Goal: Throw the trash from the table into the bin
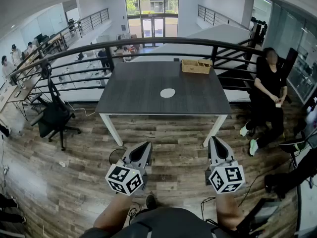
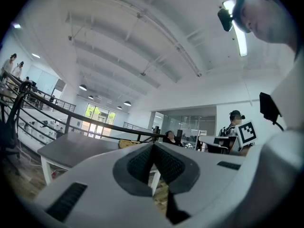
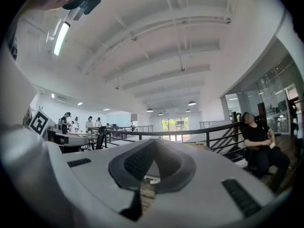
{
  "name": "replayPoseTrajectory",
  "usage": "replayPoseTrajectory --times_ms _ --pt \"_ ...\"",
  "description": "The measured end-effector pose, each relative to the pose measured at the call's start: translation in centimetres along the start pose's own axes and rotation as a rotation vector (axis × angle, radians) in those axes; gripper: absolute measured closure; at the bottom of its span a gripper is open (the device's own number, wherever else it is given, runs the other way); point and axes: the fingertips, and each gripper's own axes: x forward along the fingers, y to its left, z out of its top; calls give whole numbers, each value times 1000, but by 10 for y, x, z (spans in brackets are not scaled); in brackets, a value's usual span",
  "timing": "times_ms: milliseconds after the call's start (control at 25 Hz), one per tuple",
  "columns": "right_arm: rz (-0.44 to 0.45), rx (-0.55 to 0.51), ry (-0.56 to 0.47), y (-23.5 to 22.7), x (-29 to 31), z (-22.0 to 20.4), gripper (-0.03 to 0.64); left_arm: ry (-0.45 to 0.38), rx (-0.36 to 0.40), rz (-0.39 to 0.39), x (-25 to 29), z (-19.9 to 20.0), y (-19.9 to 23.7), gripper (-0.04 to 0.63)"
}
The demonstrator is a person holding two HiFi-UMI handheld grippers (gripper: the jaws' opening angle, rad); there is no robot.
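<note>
Straight ahead, well beyond both grippers, a flat white round piece (image 1: 167, 92) lies near the desk's (image 1: 129, 95) middle, a little toward its near edge. Being round, it offers no long axis. The left gripper (image 1: 143, 148) and right gripper (image 1: 216, 143) hang level short of that edge, jaws pressed together on nothing. The left looks slightly nearer. No bin shows.

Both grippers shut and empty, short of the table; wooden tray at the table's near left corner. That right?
No: the wooden tray sits at the far right corner of the table, as the head view shows. The rest holds: left gripper and right gripper are shut, empty and short of the table.
</note>
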Motion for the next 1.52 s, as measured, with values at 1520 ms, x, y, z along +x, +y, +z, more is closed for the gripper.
replayPoseTrajectory --times_ms 1520 --pt "-60 -19 -17 49 120 -10 609 -4 41 -56 32 21 130 586"
